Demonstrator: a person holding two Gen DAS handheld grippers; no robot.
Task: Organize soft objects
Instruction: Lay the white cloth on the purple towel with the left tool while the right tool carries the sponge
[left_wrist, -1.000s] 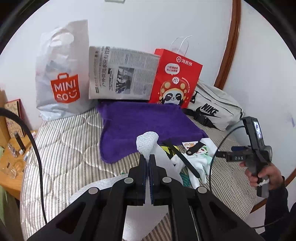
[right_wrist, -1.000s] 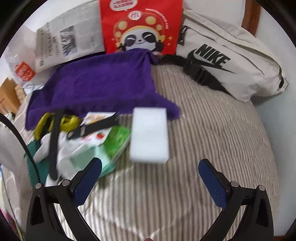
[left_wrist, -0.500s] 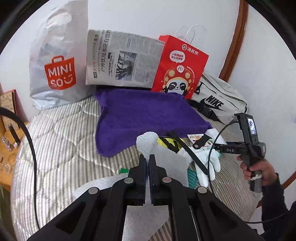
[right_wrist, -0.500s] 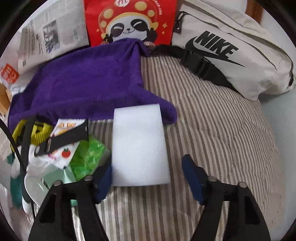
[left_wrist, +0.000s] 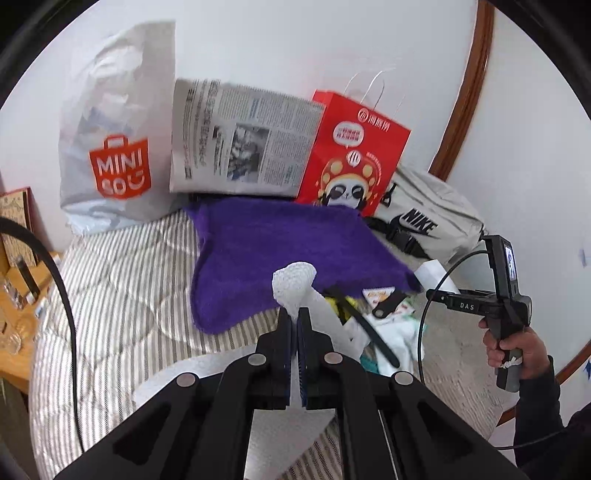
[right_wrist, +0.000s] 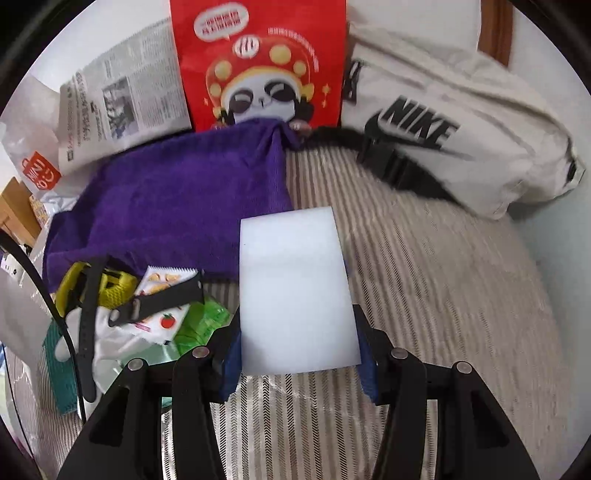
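Striped bedcover (right_wrist: 424, 295) beneath purple towel (right_wrist: 177, 199)

1. A plain white wall (left_wrist: 295, 44) is rising behind the bed, evenly lit by soft light with no hard shadows showing.
2. A curved brown wooden trim (left_wrist: 469, 85) is running up the wall on the right, and showing again low at the right edge.
3. The bed's striped quilted cover (right_wrist: 443, 277), in grey and cream with stitched diamond lines, is filling the lower part of both views.
4. A light wooden side table (left_wrist: 14, 295) is standing at the left edge of the bed, carrying small bottles too blurred to identify.
5. A dark red framed box (left_wrist: 16, 218) is leaning upright behind that table against the wall.
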